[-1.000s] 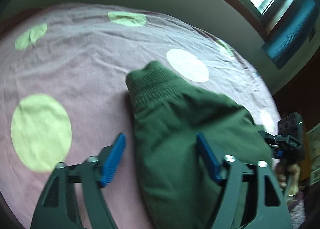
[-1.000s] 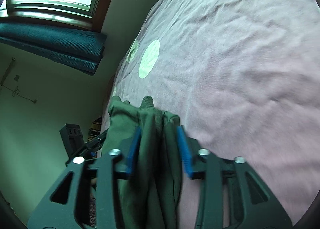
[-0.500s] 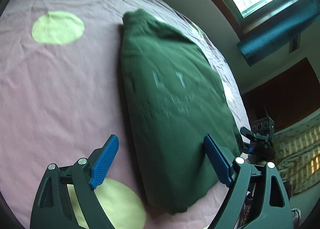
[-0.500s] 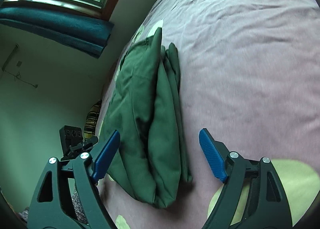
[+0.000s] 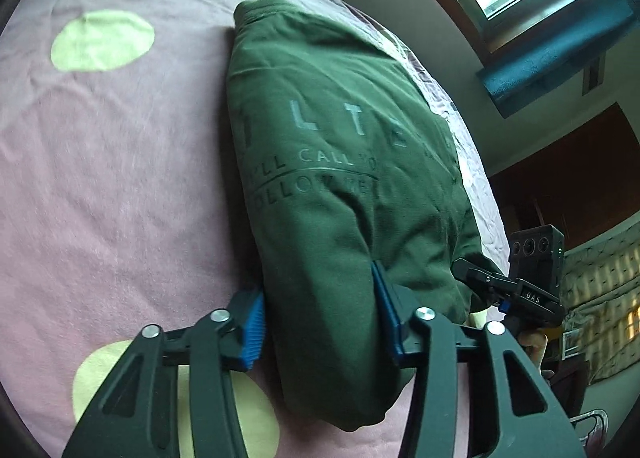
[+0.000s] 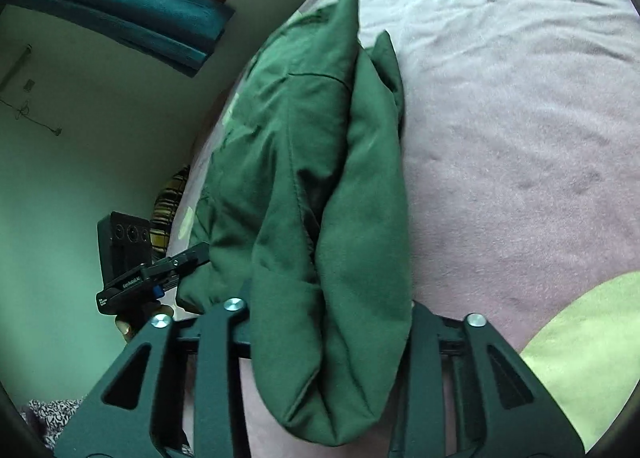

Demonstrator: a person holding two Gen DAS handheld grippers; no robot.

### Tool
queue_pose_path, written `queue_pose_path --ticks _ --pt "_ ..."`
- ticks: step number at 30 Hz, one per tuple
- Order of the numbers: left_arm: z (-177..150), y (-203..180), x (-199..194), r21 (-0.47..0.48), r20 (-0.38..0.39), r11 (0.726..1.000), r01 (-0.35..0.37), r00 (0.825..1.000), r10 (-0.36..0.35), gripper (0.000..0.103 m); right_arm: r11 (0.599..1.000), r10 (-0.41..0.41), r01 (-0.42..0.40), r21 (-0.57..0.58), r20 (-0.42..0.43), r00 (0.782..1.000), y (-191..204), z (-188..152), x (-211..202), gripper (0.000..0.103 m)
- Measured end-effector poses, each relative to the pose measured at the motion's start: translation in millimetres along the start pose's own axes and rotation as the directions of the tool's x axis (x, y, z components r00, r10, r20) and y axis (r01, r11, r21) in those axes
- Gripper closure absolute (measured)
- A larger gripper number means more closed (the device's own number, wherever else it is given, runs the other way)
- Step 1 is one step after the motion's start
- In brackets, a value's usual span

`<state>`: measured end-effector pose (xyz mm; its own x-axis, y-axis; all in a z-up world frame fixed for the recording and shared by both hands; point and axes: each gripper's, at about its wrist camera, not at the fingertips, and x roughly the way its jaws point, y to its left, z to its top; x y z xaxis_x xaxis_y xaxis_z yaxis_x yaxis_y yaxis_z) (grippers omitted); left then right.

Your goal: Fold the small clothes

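Note:
A dark green folded sweatshirt [image 5: 336, 162] with pale lettering lies on a pink bedspread [image 5: 108, 162] with light green dots. My left gripper [image 5: 318, 316] is shut on its near left edge, blue pads pressing the thick fold from both sides. In the right wrist view the same sweatshirt [image 6: 320, 186] shows stacked folds; my right gripper [image 6: 330, 322] is shut on its near right edge, and the cloth hides the pads. Each gripper shows in the other's view, the right one [image 5: 516, 290] and the left one [image 6: 148, 278].
The pink bedspread [image 6: 520, 118] stretches away on the right wrist side. A wall with a window and a teal blind [image 5: 560, 38] stands behind the bed. The bed's edge runs just past the sweatshirt, beside the wall.
Both grippers were open half a second ago, above the laid-down sweatshirt. They have moved in and shut on its near edge, one at each side.

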<state>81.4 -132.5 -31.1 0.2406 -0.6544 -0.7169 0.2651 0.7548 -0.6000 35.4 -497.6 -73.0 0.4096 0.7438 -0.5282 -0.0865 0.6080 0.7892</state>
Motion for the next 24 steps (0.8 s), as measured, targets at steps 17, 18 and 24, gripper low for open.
queue_pose_path --ticks 17,18,24 --pt "-12.7 18.8 -9.3 0.05 0.014 0.997 0.055 0.998 -0.056 0.051 0.989 0.141 -0.14 0.043 -0.016 0.99 -20.4 -26.9 1.1 0.07" --pt "-12.2 19.4 -11.4 0.055 0.018 0.996 0.063 0.998 -0.064 0.048 0.99 0.134 -0.133 0.043 -0.017 0.991 -20.4 -27.8 -3.2 0.063" --pt "2.4 37.6 -37.2 0.033 0.083 0.994 0.1 0.991 -0.103 0.023 0.996 0.084 -0.085 0.021 0.041 0.996 -14.6 1.0 -16.1 0.021"
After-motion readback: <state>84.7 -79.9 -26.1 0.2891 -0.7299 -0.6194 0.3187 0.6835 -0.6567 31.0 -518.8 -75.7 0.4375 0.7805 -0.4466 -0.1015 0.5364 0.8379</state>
